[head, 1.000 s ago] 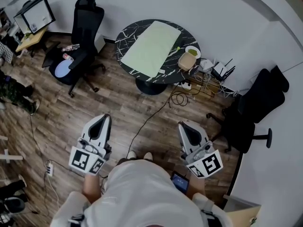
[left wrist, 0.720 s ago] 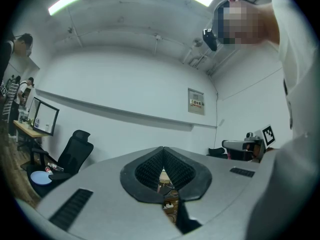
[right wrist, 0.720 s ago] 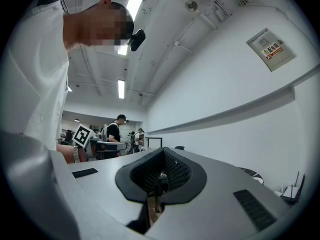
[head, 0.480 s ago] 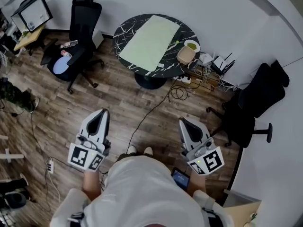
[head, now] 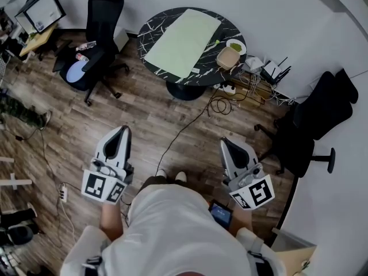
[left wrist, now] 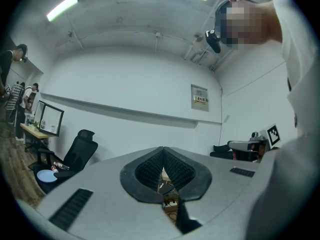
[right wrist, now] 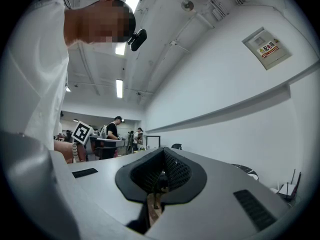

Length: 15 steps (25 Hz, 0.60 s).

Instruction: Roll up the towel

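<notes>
Near your waist, you hold the left tool and right tool level, jaws pressed together and empty. The towel lies flat on the far table.

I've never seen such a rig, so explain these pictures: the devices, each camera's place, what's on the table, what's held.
No robot here: a person holds a left gripper and a right gripper, one per hand. The top-down picture comes from a head camera; the other two cameras ride on the grippers, looking along their jaws. Both grippers are shut and hold nothing. Ahead, a round black table carries a pale green towel, lying flat and unrolled, beside a small bowl.
</notes>
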Available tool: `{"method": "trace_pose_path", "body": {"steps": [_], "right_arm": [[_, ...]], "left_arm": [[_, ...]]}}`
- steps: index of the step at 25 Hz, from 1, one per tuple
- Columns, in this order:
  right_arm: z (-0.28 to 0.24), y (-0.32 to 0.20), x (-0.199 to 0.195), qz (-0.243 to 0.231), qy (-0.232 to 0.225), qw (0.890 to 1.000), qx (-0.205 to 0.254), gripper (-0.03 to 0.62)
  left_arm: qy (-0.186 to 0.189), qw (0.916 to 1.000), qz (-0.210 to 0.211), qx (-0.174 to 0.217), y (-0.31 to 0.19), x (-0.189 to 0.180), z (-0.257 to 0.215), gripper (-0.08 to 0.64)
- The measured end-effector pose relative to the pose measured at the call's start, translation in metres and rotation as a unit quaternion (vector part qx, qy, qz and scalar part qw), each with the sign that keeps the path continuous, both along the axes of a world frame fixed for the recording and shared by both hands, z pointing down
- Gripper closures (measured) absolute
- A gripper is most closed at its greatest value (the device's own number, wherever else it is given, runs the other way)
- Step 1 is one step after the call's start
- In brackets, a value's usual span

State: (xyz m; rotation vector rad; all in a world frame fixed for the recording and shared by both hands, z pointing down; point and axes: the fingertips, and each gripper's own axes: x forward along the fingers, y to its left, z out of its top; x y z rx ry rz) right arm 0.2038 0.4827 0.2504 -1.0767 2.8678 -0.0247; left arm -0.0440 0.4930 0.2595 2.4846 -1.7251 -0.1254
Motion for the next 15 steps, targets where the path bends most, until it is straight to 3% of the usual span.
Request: {"method": "trace_pose_path", "body": {"steps": [8, 15], "right_arm": [[0.016, -0.023, 0.010, -0.011, -0.014, 1.000, -0.015, 0.597], [0.024, -0.069, -0.005, -0.004, -0.007, 1.000, -0.013, 0.597]], "left_arm": [[-0.003, 0.9998, -0.017, -0.012, -0.009, 0.007, 0.009, 0.560], [0.002, 1.0000, -0.008, 0.001, -0.067, -0.005, 0.015, 0.558]]}}
